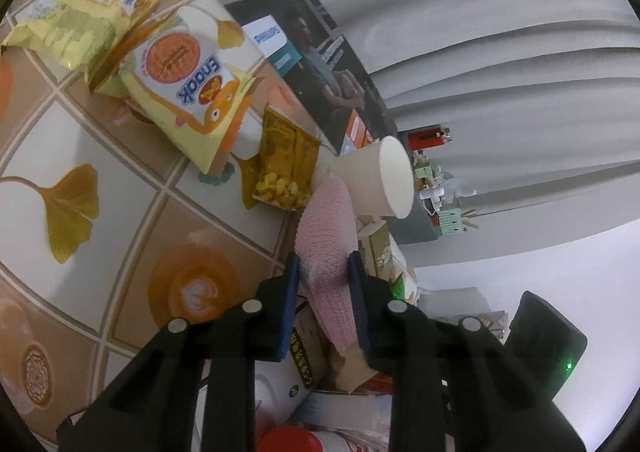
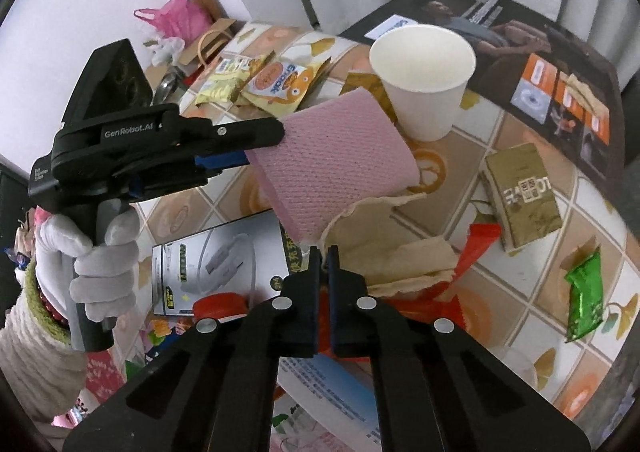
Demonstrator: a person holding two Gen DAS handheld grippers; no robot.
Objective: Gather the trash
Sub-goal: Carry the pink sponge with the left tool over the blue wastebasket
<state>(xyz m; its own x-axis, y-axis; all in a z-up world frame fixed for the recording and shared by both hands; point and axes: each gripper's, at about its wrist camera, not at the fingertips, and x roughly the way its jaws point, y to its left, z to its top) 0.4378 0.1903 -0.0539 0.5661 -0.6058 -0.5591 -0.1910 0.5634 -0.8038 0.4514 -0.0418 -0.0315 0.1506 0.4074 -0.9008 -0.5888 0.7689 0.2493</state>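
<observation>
My left gripper (image 1: 323,264) is shut on a pink ribbed sponge cloth (image 1: 326,220), its blue pads pressing both sides. The right wrist view shows that gripper (image 2: 244,156), in a white-gloved hand (image 2: 104,252), holding the pink cloth (image 2: 332,156) tilted above the table. My right gripper (image 2: 324,252) points steeply down with its jaws together, pinching the near edge of a crumpled brown paper (image 2: 396,256) that lies on a red wrapper (image 2: 476,248). A white paper cup (image 2: 424,68) stands just behind the cloth.
On the patterned tablecloth (image 1: 120,212) lie an Enaak snack bag (image 1: 188,88), a yellow bag (image 1: 76,20), a corn packet (image 1: 284,164), a gold packet (image 2: 524,196) and a green wrapper (image 2: 584,296). A dark printed box (image 2: 540,52) sits at the back, a white carton (image 2: 220,260) below the cloth.
</observation>
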